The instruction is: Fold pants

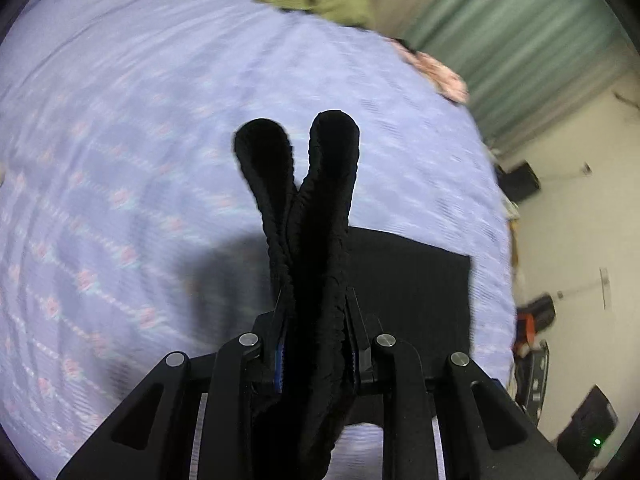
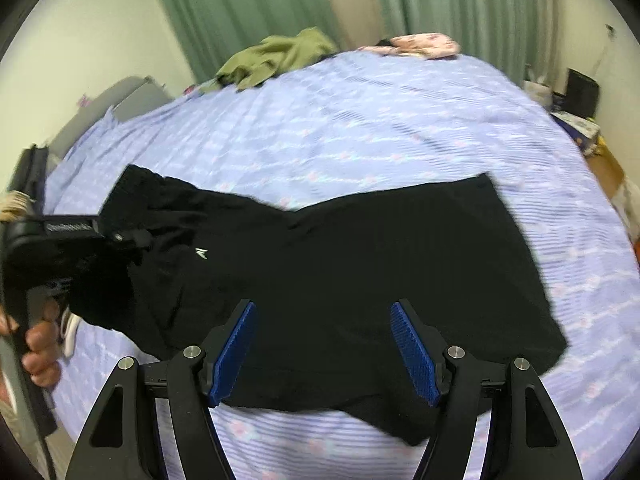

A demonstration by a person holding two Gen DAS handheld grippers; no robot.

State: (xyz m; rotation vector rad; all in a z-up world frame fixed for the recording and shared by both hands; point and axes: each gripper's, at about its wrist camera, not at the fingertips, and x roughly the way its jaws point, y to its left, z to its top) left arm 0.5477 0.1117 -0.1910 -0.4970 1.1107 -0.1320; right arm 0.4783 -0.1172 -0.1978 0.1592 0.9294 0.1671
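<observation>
L gripper point(image 2: 120, 236) clenches waistband point(image 1: 312, 208) of black pants point(image 2: 340, 272), lifted for folding over; R gripper point(image 2: 324, 344) released, hovering above pants near bed point(image 2: 360, 120) front edge.

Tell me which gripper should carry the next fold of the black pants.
Probably left. The left gripper is already shut on the black pants' ribbed waistband, lifted off the lilac floral bedspread. The right gripper is open, holding nothing.

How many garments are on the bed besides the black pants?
2, both at the bed's far edge: a crumpled olive-green garment towards the left, and a pink floral cloth towards the right. More may lie out of view.
</observation>
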